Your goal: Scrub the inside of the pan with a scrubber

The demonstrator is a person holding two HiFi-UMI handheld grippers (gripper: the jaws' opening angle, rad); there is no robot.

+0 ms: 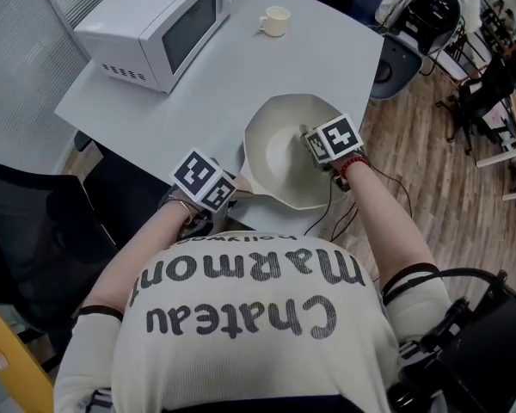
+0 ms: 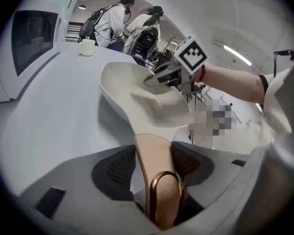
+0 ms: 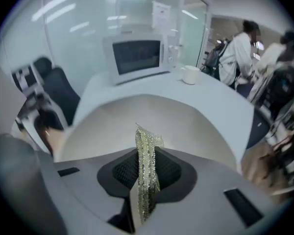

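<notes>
Pinching pan handle [image 2: 154, 165] with left fingers [image 2: 118, 171] | right fingers [image 3: 172, 173] squeeze scrubber [image 3: 146, 180] | head view hides scrubber.

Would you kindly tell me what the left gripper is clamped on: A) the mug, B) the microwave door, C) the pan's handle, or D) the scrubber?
C: its own view shows the left gripper shut on the pan's handle, with both pads against its sides, while the scrubber is pinched in the right gripper.
</notes>
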